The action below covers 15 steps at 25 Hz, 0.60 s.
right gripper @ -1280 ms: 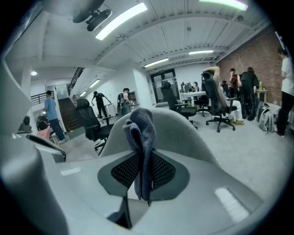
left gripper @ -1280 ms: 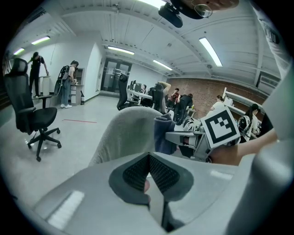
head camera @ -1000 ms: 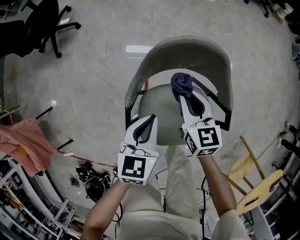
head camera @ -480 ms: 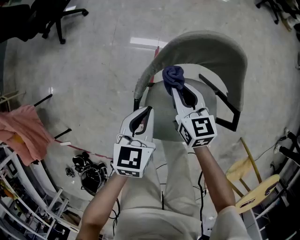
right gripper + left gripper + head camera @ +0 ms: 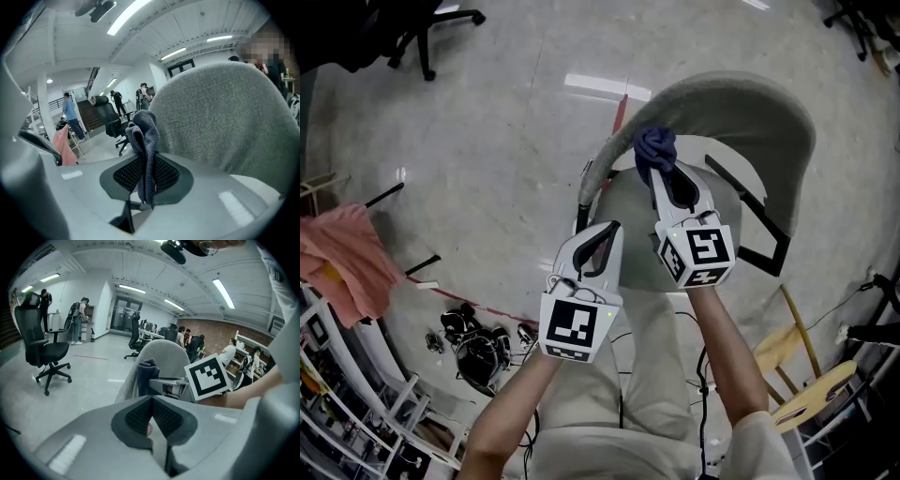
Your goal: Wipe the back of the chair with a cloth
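The grey fabric chair has a curved back (image 5: 741, 108) and a seat (image 5: 628, 211) right below me. A bunched dark blue cloth (image 5: 656, 150) is clamped in my right gripper (image 5: 662, 176), which is shut on it beside the left end of the chair back. The right gripper view shows the cloth (image 5: 145, 138) sticking up between the pads, with the chair back (image 5: 225, 117) close to its right. My left gripper (image 5: 605, 234) hovers over the seat's front, shut with nothing in it. In the left gripper view the cloth (image 5: 146, 376) and chair back (image 5: 164, 355) lie ahead.
A black office chair (image 5: 403, 28) stands far left. A pink garment (image 5: 347, 267) hangs at the left edge. Cables and gear (image 5: 473, 342) lie on the floor near wire shelving. A wooden chair (image 5: 806, 375) stands at the right. People stand far off (image 5: 77, 322).
The right gripper has carried the cloth leftward along the chair, from the middle of the back toward its left end. The left gripper stayed shut near the seat's front.
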Tool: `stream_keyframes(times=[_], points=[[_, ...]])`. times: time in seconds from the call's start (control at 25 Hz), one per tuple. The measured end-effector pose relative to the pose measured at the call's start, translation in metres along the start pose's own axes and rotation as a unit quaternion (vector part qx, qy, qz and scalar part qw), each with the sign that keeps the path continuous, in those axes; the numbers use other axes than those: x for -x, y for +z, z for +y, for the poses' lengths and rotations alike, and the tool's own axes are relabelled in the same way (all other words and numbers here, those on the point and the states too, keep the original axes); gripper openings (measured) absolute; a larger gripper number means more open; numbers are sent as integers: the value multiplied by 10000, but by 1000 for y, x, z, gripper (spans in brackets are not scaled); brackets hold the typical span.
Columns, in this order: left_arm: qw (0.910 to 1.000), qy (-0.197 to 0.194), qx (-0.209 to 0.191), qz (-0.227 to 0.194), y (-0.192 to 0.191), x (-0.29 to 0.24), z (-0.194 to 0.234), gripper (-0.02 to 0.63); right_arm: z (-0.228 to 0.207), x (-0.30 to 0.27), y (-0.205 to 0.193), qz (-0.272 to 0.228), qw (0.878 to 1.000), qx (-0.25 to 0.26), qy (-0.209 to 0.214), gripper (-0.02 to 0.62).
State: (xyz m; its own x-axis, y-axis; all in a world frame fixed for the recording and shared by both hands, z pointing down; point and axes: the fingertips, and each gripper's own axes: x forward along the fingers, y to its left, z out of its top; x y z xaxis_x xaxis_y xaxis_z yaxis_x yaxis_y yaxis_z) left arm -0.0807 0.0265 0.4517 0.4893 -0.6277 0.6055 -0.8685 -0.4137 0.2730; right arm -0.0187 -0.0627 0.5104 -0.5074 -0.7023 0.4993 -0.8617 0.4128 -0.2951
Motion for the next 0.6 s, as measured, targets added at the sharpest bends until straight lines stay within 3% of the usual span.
stream_keyframes(times=[0.6], points=[[9997,233,68,-2,-12,-3,23,2,-16,-30,-6,-151,9999,-32,-54,75]])
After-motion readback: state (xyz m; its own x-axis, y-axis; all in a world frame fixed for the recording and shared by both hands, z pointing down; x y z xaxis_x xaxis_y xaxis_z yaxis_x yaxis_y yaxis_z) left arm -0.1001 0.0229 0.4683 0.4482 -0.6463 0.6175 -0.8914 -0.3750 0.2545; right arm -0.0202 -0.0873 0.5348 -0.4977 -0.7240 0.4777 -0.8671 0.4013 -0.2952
